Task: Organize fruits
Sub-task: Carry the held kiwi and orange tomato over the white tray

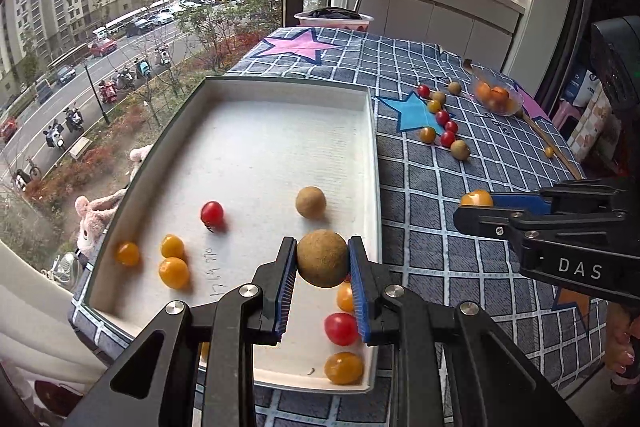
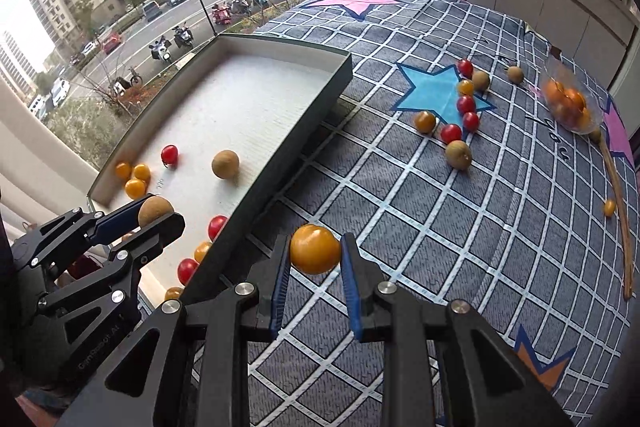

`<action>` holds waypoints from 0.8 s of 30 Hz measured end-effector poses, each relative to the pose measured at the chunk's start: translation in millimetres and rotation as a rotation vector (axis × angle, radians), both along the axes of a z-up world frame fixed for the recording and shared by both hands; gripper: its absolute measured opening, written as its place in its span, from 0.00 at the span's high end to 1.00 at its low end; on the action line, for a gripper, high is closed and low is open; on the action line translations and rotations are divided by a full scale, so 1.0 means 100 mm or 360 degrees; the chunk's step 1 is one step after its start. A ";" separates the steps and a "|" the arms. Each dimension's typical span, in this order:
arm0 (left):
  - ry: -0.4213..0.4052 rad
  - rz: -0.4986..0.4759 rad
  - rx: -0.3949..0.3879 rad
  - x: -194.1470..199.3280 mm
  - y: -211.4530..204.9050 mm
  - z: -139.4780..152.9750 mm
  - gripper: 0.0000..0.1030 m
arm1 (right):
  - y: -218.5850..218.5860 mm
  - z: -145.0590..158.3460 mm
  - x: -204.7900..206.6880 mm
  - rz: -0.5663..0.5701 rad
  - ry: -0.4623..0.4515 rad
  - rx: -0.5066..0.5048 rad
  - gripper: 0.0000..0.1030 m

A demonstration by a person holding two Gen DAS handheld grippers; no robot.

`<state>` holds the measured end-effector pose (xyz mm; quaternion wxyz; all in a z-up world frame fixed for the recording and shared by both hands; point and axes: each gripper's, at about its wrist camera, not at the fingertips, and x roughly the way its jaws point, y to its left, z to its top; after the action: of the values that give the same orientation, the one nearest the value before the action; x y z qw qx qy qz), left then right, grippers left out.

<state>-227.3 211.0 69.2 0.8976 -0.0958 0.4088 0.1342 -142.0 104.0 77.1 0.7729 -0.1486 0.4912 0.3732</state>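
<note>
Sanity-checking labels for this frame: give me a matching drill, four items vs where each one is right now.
Items:
1. brown longan
2. orange tomato
3. clear bag of oranges
4. white tray

Places:
A. on the checked cloth by the window
B. far right of the cloth
C. between the left gripper pads
D. between the right gripper pads

Pairs: 1-C, 2-D, 3-B, 4-A

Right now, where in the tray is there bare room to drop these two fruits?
Free: the far half of the white rectangular tray, beyond the red cherry tomato and brown round longan. Crowded: near-left corner with three orange cherry tomatoes, and the near-right corner.
</note>
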 end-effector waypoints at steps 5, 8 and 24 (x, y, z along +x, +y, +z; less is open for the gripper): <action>-0.0009 0.0072 0.0054 0.03 0.28 0.08 0.74 | 0.24 0.14 0.03 0.0071 -0.0037 0.0003 0.74; -0.0010 0.0110 0.0069 0.09 0.46 0.11 0.74 | 0.40 0.22 0.08 0.0107 -0.0047 0.0013 0.74; 0.0196 0.0186 0.0033 0.83 1.04 -0.14 0.74 | 1.16 0.05 0.59 0.0159 0.0044 -0.0053 0.74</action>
<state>-144.6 314.9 54.8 0.8624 -0.1017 0.4554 0.1962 -83.2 220.1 81.6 0.7438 -0.1806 0.5000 0.4051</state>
